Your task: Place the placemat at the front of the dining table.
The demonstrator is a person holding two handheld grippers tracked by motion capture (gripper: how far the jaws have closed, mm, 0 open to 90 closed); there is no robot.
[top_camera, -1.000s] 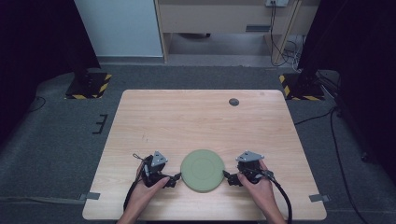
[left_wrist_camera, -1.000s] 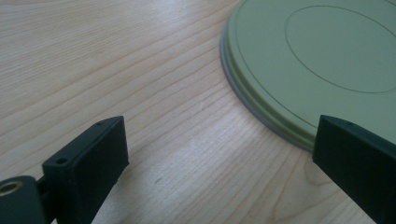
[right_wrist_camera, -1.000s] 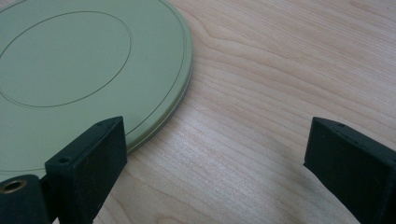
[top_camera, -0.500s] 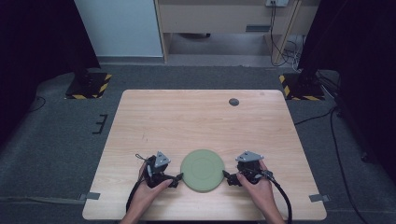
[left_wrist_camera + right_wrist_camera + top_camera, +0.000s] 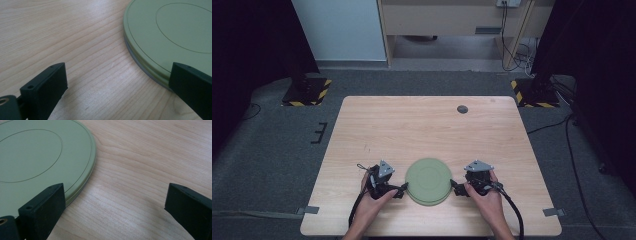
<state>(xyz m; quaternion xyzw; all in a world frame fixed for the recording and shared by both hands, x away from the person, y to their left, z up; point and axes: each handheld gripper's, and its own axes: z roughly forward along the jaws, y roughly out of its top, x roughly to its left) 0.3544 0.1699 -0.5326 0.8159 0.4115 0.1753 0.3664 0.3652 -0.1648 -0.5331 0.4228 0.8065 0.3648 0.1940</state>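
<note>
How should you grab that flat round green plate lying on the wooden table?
Probably by its thin rim, from the sides. The flat round green plate lies flat on the wooden table, wider than open jaws, so only the edge fits. The left gripper and right gripper already flank it, open; a lower edge shows beneath.

Black grippers, grey triangular plates

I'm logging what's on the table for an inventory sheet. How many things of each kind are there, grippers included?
Green plates: 2, stacked, judging by the two rims in the left gripper view
Grippers: 2, left gripper and right gripper, both open
Dark round spot near the table's far edge: 1
Total: 5
</note>
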